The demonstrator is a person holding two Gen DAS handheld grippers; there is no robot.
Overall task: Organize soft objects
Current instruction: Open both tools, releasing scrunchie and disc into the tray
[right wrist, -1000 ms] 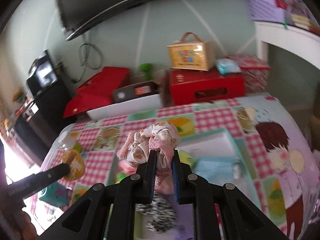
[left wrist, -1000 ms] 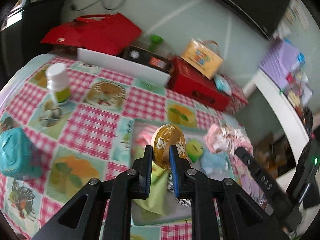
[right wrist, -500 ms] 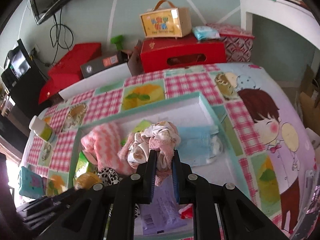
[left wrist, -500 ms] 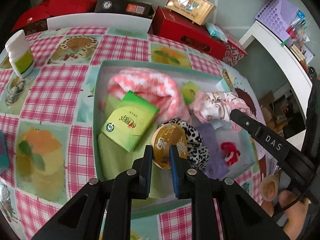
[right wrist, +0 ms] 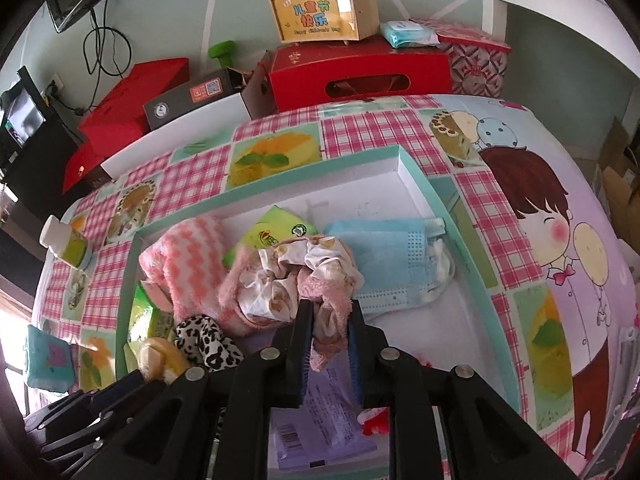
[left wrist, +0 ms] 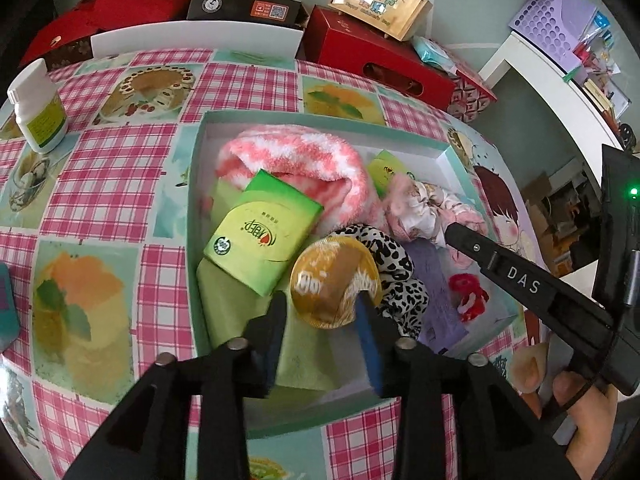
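A teal-rimmed white box [left wrist: 195, 208] [right wrist: 420, 184] on the checked tablecloth holds soft things. My left gripper [left wrist: 322, 322] is low over its near side with its jaws opening. A round gold-wrapped piece [left wrist: 334, 280] stands between them, leaning on the right finger and clear of the left one. It rests against a leopard-print scrunchie [left wrist: 394, 276] and a green tissue pack [left wrist: 264, 232]. My right gripper [right wrist: 329, 336] [left wrist: 454, 232] is also opening. A pink floral scrunchie [right wrist: 296, 272] [left wrist: 424, 204] still fills its gap and lies on the pile in the box.
The box also holds a pink-and-white fuzzy sock [left wrist: 296, 156], a blue face mask [right wrist: 392, 256], a purple packet [right wrist: 324, 412] and a small red piece [left wrist: 466, 296]. A white bottle [left wrist: 38, 108] and a teal pouch [right wrist: 48, 356] sit left of it. Red boxes [left wrist: 376, 60] line the back.
Both grippers came down from above the table into the box with their loads. Since half a second ago both pairs of jaws have widened, and the gold piece has tilted against the right finger.
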